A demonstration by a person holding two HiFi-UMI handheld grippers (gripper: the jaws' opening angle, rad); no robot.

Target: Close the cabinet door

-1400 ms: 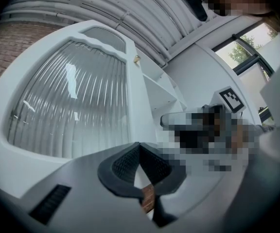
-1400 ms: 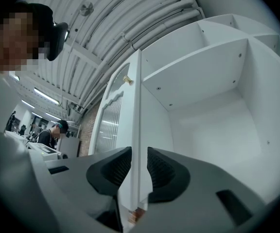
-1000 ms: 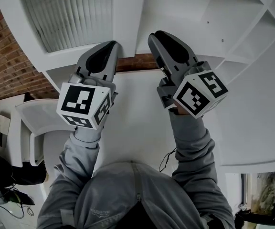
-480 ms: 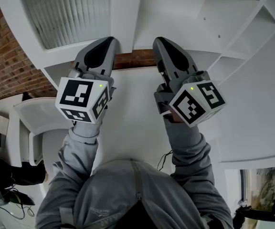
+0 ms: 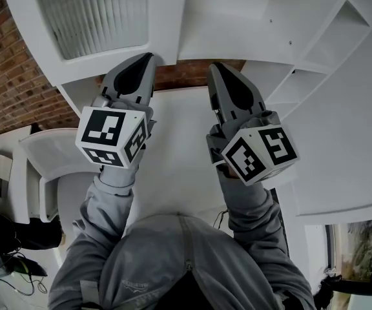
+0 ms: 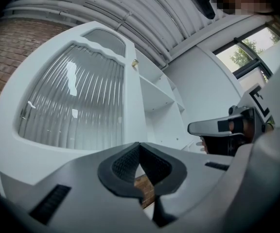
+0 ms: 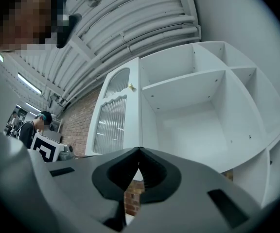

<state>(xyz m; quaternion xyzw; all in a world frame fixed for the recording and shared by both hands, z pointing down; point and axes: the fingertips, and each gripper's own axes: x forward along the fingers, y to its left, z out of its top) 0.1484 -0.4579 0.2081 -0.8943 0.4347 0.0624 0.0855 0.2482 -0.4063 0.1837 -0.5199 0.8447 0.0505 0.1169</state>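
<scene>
Right gripper (image 5: pixel 217 68) jaws pressed together, empty; open cabinet (image 5: pixel 237 18) just ahead. Left gripper (image 5: pixel 148 58) likewise closed, empty; ribbed-glass cabinet door (image 5: pixel 95 18) close ahead-left, contact unclear.

White cabinet door (image 7: pixel 112 118): ribbed glass pane with a scalloped top edge, small brass knob (image 7: pixel 130 86) high on its right stile. It stands upright at the left of the white cabinet (image 7: pixel 198 125), just beside the open shelf bays (image 7: pixel 179 89). Whether it sits fully shut cannot be told.
</scene>
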